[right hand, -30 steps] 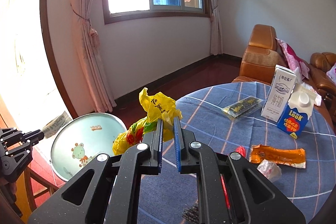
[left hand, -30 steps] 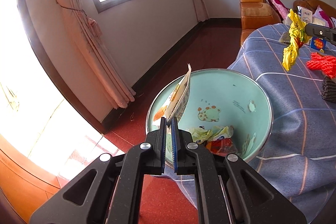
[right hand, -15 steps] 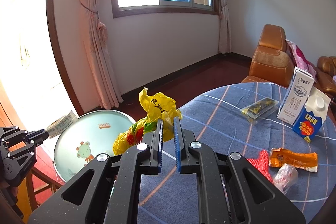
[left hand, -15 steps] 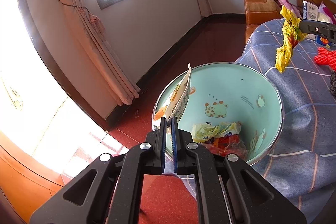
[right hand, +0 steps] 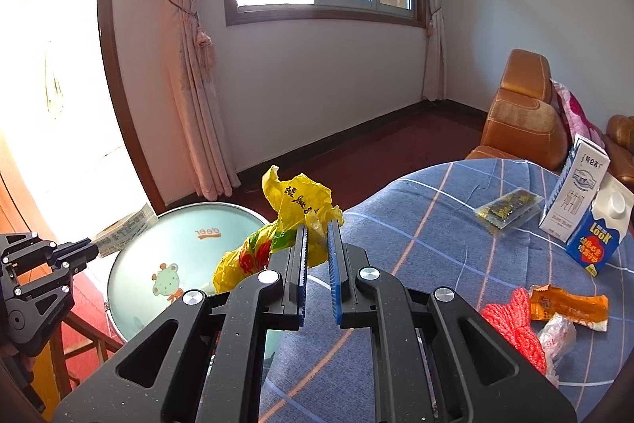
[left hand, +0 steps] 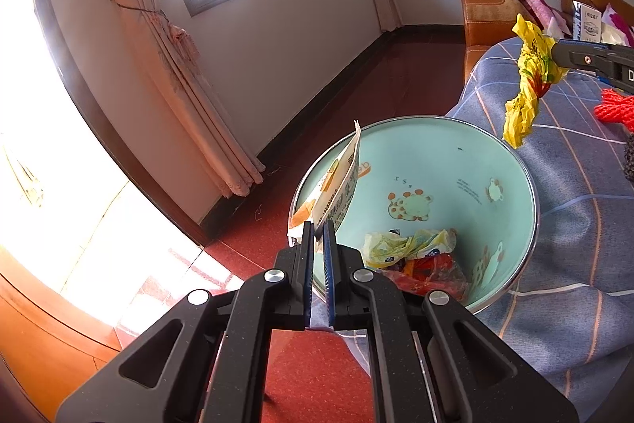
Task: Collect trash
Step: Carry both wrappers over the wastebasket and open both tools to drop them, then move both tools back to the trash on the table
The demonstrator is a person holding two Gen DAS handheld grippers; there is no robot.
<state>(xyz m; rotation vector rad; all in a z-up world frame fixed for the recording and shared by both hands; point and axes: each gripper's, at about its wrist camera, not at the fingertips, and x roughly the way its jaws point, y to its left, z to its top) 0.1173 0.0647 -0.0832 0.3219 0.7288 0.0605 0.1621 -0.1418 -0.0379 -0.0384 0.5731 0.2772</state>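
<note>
Round counter (right hand: 455, 224) under blue checked cloth, in a white-walled room with dark red floor. Blue carton (right hand: 598, 240) reading "LOOK"; mint pail (right hand: 166, 256) marked, seemingly, "deer". Left claw (left hand: 318, 224) clamped on printed flat packet (left hand: 337, 189), right claw (right hand: 317, 224) on crumpled yellow plastic bag (right hand: 297, 201).

The red net (left hand: 618, 106) and milk carton (left hand: 589, 20) are cut off at the edge.

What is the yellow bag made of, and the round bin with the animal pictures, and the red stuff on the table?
The yellow bag looks like thin plastic film: crinkled, a bit see-through, printed. The bin has smooth, pale green walls, probably plastic, with a shiny silver rim that may be metal. The red stuff looks like plastic mesh netting, woven and bunched; hard to be sure.
</note>
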